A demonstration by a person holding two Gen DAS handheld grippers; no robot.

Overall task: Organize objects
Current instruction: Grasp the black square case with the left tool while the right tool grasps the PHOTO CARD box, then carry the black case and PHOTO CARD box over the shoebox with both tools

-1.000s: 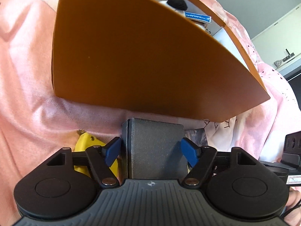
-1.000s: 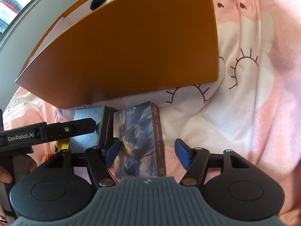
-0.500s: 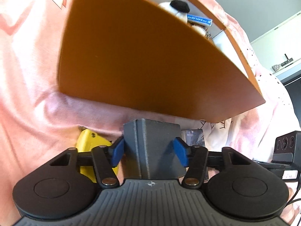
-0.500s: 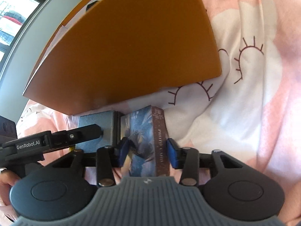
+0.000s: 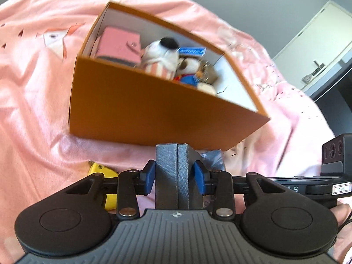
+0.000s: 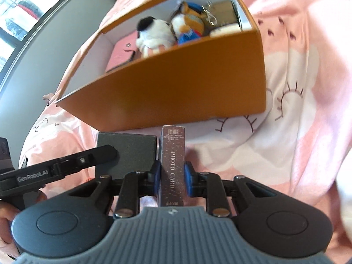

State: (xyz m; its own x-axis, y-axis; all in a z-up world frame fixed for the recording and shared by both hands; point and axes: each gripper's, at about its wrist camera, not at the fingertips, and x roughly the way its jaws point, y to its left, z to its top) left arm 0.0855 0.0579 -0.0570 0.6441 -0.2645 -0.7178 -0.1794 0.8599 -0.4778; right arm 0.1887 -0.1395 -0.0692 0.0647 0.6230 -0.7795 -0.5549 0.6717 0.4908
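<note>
On the pink bedspread (image 5: 33,110), the open orange box (image 5: 154,107) is seen just beyond both closing tongs, the left tongs (image 5: 175,177) clamped on a grey case (image 5: 176,171), the right tongs (image 6: 172,180) on a photo-card box (image 6: 172,160), its lower end hidden.

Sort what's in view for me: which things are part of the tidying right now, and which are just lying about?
In play:
- dark grey box, left gripper closing on it
- photo card box, right gripper closing on it
- orange box, already holding plush toys and a pink wallet

Lying about:
- yellow item on the pink blanket
- room behind
</note>
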